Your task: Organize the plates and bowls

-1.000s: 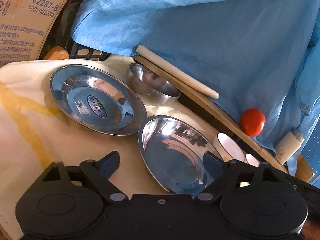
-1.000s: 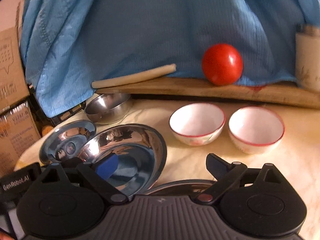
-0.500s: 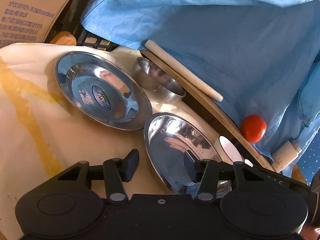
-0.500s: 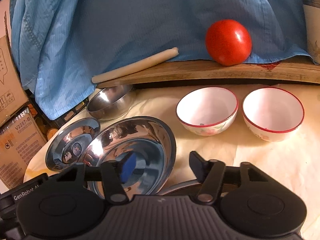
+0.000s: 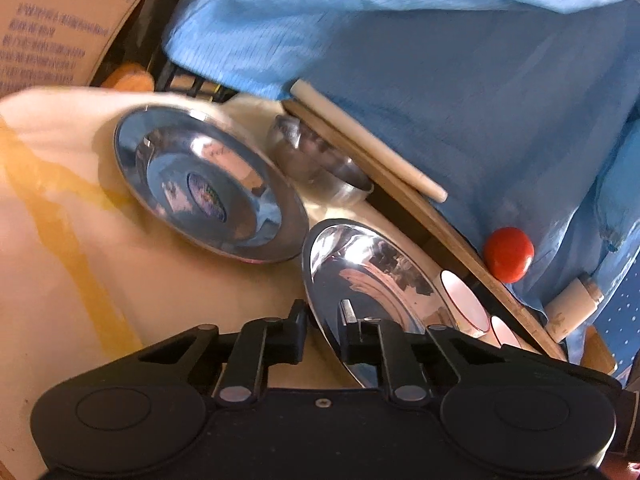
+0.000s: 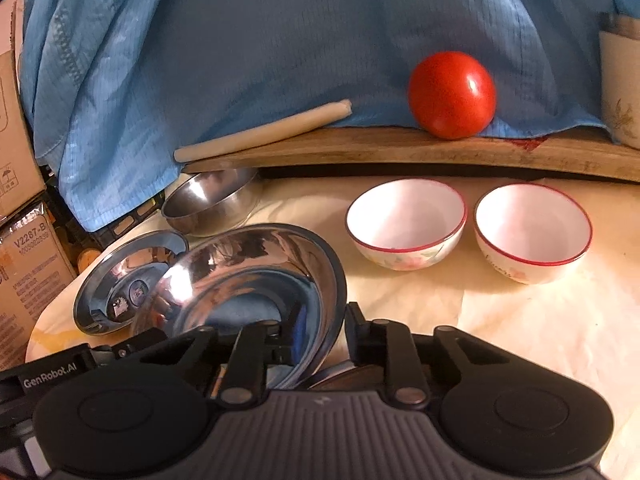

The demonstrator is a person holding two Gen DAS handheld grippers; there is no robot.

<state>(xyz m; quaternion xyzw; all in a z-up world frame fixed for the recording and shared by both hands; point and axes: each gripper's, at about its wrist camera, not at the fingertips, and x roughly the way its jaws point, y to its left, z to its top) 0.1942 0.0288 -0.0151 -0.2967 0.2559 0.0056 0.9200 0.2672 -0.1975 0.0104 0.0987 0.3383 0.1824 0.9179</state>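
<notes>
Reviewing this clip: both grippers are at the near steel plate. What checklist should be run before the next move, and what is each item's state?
1. Left gripper on the near plate: ok; jaws have just been closing, rim pinched between them.
2. Right gripper on that plate's opposite rim: ok; jaws have just been closing on it.
3. Near plate holds nothing: ok.
4. Sticker plate holds nothing, ready for stacking: ok.
5. Near plate apart from the white bowls: ok.
6. Near plate free of the cloth: cannot tell.
</notes>
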